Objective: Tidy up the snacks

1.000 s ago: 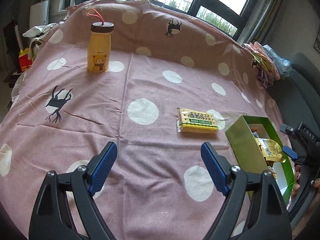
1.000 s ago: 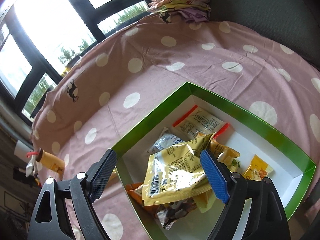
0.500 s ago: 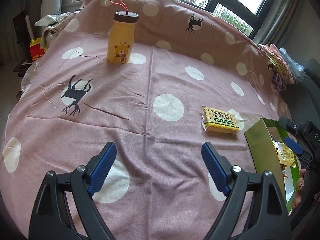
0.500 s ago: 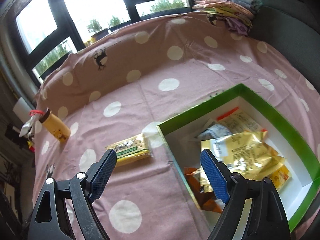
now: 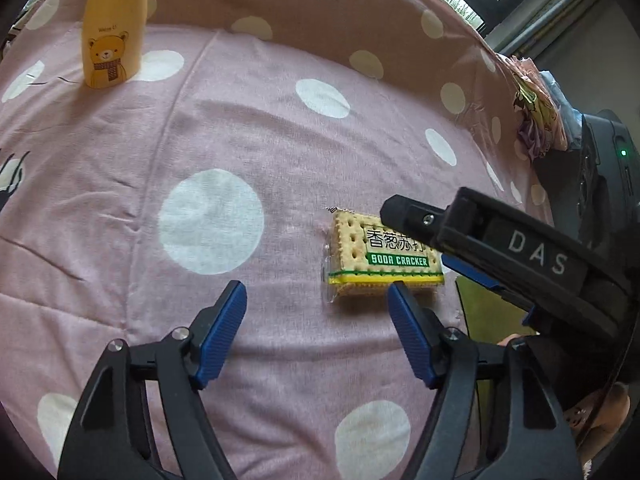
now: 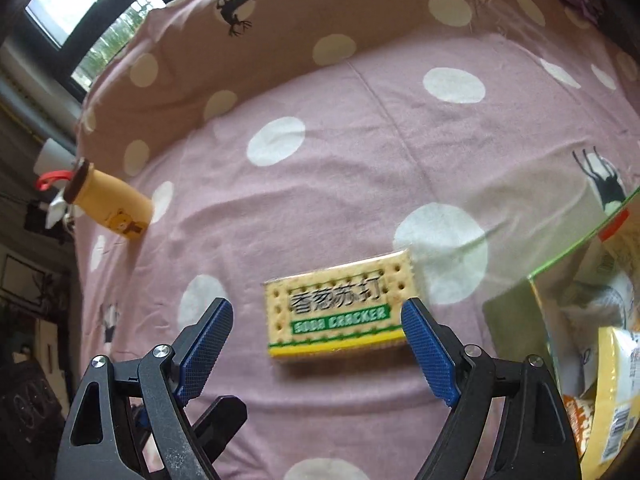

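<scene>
Right wrist view: cracker packet (image 6: 338,312) lies at twelve o'clock, long axis spanning my right gripper (image 6: 316,328), jaws released, empty.

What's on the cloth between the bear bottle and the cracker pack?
Nothing but bare pink spotted cloth. The left wrist view shows the bear bottle standing far from the soda cracker pack, with only white dots and creases between.
</scene>
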A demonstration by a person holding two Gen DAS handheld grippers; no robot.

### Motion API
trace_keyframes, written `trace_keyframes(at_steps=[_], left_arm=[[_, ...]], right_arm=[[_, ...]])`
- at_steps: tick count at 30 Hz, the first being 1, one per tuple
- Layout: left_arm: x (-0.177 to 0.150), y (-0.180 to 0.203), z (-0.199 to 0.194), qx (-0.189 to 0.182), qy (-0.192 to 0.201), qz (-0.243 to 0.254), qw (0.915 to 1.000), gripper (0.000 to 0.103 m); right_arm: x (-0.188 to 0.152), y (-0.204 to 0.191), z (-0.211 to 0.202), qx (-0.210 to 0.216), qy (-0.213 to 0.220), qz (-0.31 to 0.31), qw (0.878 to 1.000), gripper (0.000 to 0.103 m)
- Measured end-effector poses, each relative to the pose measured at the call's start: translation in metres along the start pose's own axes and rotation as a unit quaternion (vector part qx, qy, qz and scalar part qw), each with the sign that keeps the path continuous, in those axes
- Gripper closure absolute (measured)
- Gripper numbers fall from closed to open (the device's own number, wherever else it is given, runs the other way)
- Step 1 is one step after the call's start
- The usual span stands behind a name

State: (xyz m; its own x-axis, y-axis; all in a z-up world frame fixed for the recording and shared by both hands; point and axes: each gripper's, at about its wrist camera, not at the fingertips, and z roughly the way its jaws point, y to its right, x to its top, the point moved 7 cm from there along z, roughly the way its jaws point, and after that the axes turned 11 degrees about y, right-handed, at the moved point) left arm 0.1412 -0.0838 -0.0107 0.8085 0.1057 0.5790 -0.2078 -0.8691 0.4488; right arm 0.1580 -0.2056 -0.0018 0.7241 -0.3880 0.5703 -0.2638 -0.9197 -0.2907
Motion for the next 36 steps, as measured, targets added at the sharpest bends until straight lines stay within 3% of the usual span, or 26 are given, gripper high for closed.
trace_keyframes(at_steps=[4,10,12,17,19,23,26,30,32,34,36], left_arm=[[0.0,0.009,0.013,-0.019,-0.014,-0.006,0.9997,0.038],[0.0,0.013,0.022,-0.028,-0.015,-0.002,0.9995,0.068],[0.0,0.01,0.021,-0.032,-0.025,-0.006,0.9992,0.068],[0.004,-0.003,0.011,-0.007,-0.015,0.0,0.9999,0.068],[0.006,-0.003,0.011,-0.01,-0.014,-0.005,0.9998,0.068],[0.003,0.006,0.015,-0.019,-0.016,0.001,0.9997,0.068],[-0.001,0.013,0.021,-0.016,-0.021,0.013,0.9996,0.068],[0.0,0.016,0.027,-0.016,-0.02,0.01,0.9996,0.068],[-0.001,0.02,0.028,-0.021,-0.019,0.013,0.9995,0.068],[-0.001,0.022,0.027,-0.017,-0.015,0.021,0.9995,0.069],[0.0,0.027,0.022,-0.006,-0.009,0.028,0.9996,0.066]], right_arm=[[0.0,-0.001,0.016,-0.005,-0.005,-0.026,1.0,0.017],[0.008,0.001,0.02,0.019,0.013,-0.031,0.999,0.017],[0.008,0.0,0.019,0.031,0.007,-0.033,0.999,0.017],[0.001,-0.018,0.014,0.133,-0.032,0.003,0.991,0.017],[0.001,-0.018,0.011,0.11,-0.036,0.0,0.993,0.017],[0.011,-0.003,0.002,0.022,0.01,-0.039,0.999,0.018],[0.011,0.007,0.013,0.035,-0.012,-0.019,0.999,0.018],[0.009,0.029,0.025,0.005,-0.021,0.002,1.0,0.018],[0.007,0.03,0.028,0.023,-0.024,0.014,0.999,0.018],[0.004,0.026,0.031,0.073,-0.027,0.037,0.996,0.018],[0.003,0.024,0.03,0.066,-0.023,0.027,0.997,0.027]])
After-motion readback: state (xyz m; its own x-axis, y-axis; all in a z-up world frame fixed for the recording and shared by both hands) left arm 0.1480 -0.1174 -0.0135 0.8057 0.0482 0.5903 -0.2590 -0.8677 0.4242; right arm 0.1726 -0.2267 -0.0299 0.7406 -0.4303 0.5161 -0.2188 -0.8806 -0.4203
